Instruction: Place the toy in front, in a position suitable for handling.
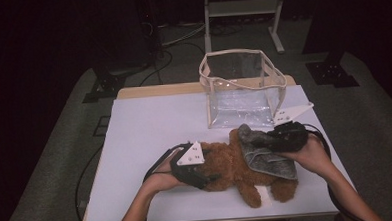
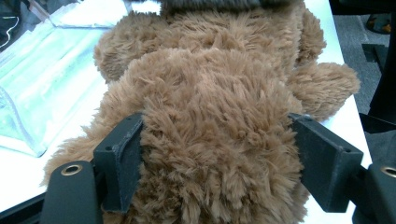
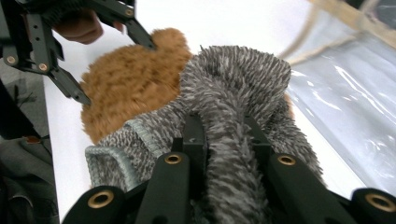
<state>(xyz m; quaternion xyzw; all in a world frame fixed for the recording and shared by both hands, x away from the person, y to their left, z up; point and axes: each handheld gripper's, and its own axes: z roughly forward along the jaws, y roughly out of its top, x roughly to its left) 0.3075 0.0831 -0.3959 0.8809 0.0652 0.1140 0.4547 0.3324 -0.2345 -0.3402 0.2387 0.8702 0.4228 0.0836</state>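
A brown teddy bear [image 1: 231, 165] lies on its back on the white table [image 1: 149, 127], head to the left and legs toward the front right. My left gripper [image 1: 210, 166] holds the bear's head [image 2: 219, 93], one jaw pressed into the fur on each side. A grey knitted garment [image 1: 262, 155] is draped over the bear's body. My right gripper [image 1: 274, 138] is shut on a bunched fold of that garment [image 3: 233, 88], lifting it a little off the bear [image 3: 126, 79].
A clear plastic bag [image 1: 243, 88] with beige trim stands open right behind the bear, near the table's far edge. Both forearms come in from the front edge. Cables trail from the grippers. Beyond the table, a white rack stands on the floor [image 1: 242, 11].
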